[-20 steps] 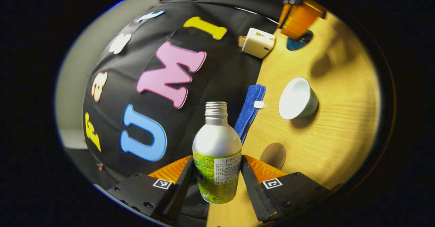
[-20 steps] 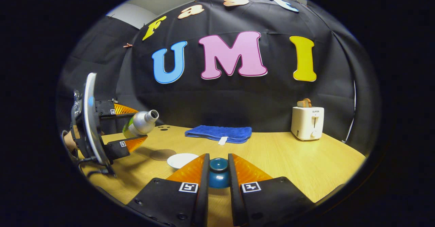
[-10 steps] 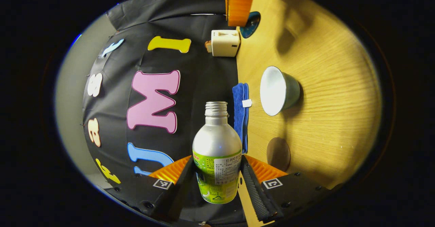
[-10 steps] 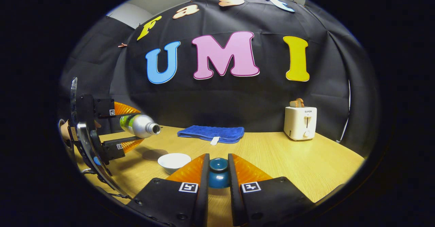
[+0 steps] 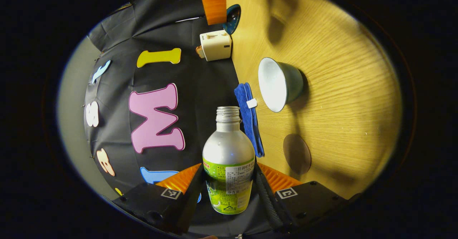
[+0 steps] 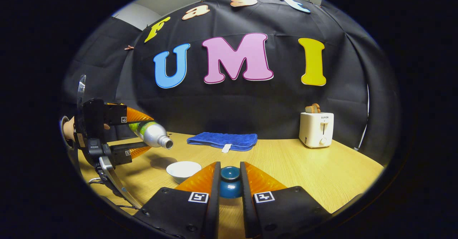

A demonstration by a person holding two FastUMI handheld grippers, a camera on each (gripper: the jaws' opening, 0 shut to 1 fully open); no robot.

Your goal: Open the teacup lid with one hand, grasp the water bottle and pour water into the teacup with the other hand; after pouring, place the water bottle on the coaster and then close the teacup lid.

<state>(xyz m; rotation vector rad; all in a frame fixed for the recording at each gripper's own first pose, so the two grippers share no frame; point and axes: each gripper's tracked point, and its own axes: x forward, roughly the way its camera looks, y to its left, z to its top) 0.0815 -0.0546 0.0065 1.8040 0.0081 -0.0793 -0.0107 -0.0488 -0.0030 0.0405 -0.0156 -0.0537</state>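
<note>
My left gripper [image 5: 228,181] is shut on a silver water bottle [image 5: 228,153] with a green label and no cap. In the right gripper view the same water bottle [image 6: 152,133] lies tipped past level, its mouth pointing down toward the open white teacup [image 6: 183,170]. The teacup [image 5: 281,83] stands on the wooden table beside a round brown coaster [image 5: 297,154]. My right gripper [image 6: 229,185] is shut on the dark blue teacup lid [image 6: 230,186], held just above the table to the right of the cup. The left gripper [image 6: 137,133] hangs above the coaster [image 6: 162,162].
A folded blue cloth [image 6: 223,140] lies at the back of the table by the booth wall. A white toaster [image 6: 317,128] with bread in it stands at the back right. A hand [image 6: 68,130] holds the left gripper at the left edge.
The left gripper has rolled further, tipping the bottle from mouth slightly up through level to mouth down over the teacup. The right gripper holds the lid almost still.
</note>
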